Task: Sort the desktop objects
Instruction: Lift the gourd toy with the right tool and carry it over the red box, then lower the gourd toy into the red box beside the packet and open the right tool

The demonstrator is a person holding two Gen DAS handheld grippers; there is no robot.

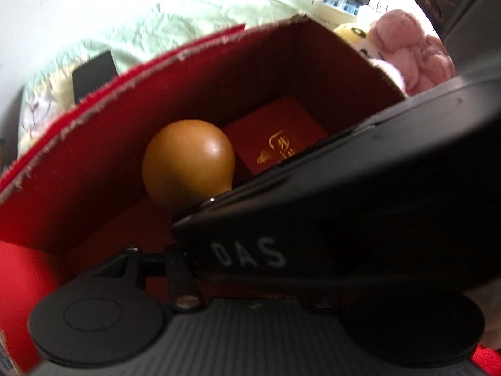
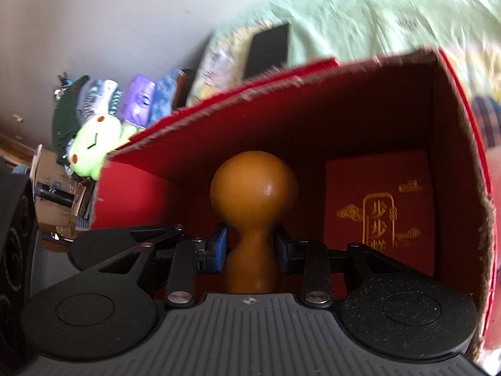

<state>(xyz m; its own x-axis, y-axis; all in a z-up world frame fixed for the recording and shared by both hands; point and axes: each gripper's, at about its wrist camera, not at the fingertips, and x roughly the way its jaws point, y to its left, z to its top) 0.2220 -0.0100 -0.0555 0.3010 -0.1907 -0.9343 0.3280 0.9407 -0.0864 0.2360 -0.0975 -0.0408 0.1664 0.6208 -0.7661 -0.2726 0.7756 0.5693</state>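
An orange-brown wooden gourd (image 2: pixel 253 194) hangs inside an open red cardboard box (image 2: pixel 219 144), and my right gripper (image 2: pixel 250 246) is shut on its narrow waist, a blue pad (image 2: pixel 220 246) on each side. A dark red booklet with gold print (image 2: pixel 379 213) lies on the box floor to the right of the gourd. In the left wrist view the gourd (image 1: pixel 188 163) and booklet (image 1: pixel 275 134) show inside the box (image 1: pixel 94 156). The right gripper's black body (image 1: pixel 344 203) crosses this view and hides the fingertips of my left gripper (image 1: pixel 244 282).
A pale green sheet (image 1: pixel 156 15) lies behind the box, with a flat black object (image 2: pixel 269 50) on it. A pink plush (image 1: pixel 413 53) sits past the box's far right corner. A green frog plush (image 2: pixel 94 144) and cardboard clutter (image 2: pixel 53 194) lie to the left.
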